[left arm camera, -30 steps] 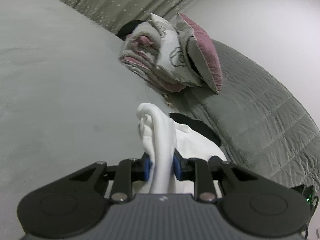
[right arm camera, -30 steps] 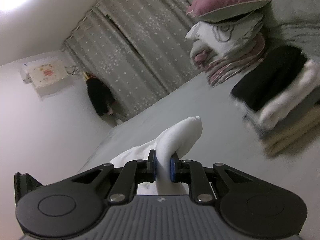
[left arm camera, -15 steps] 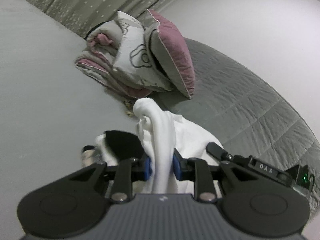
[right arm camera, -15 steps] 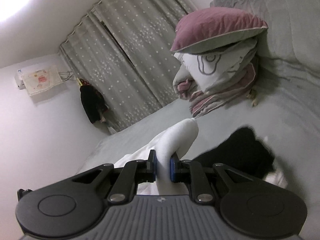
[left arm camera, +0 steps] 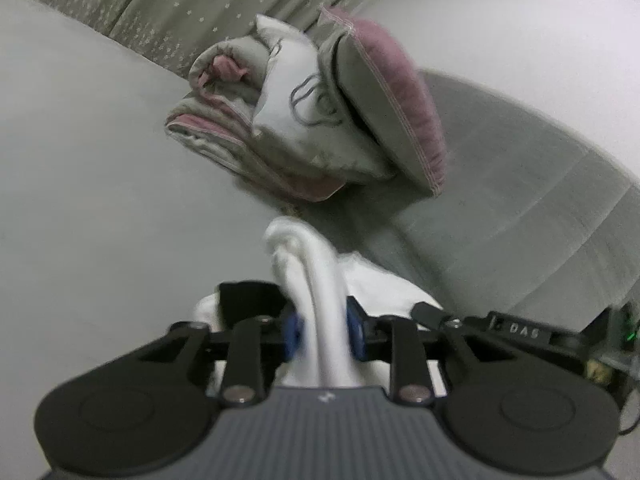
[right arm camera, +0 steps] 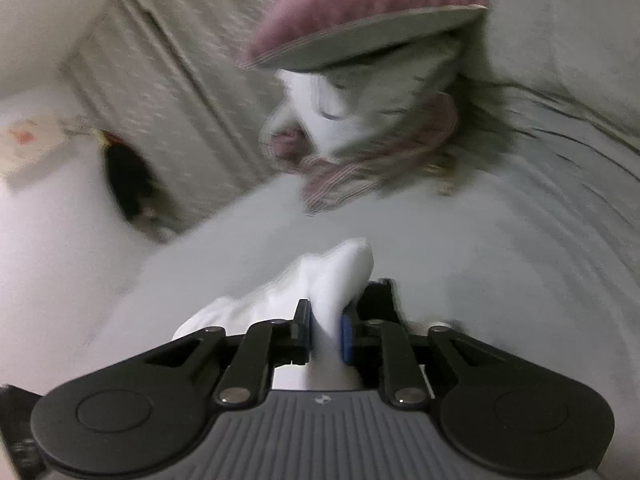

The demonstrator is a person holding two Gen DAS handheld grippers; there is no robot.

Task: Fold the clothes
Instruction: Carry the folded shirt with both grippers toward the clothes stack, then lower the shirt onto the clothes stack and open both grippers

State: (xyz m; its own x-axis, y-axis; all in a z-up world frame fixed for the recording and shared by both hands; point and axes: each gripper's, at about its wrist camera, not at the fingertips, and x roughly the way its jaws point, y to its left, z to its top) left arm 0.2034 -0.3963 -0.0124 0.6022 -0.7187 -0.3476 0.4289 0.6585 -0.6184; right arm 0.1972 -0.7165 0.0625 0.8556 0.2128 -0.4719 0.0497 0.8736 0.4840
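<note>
Grey bedsheet (left arm camera: 80, 200) underlies everything. Nearest, the left gripper (left arm camera: 325, 334) and right gripper (right arm camera: 325, 334) each pinch a bunched fold of white garment (left arm camera: 320, 280), jaws just eased slightly wider. Beyond it sits a pink-and-grey pillow stack (left arm camera: 320, 120).

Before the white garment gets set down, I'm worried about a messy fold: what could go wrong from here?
1. The jaws of both the left gripper and right gripper have just been opening, with only bunched folds of the white garment between them, so it might slip.
2. The black garment beneath could get dragged or rumpled.
3. The bedding pile lies close ahead.
</note>
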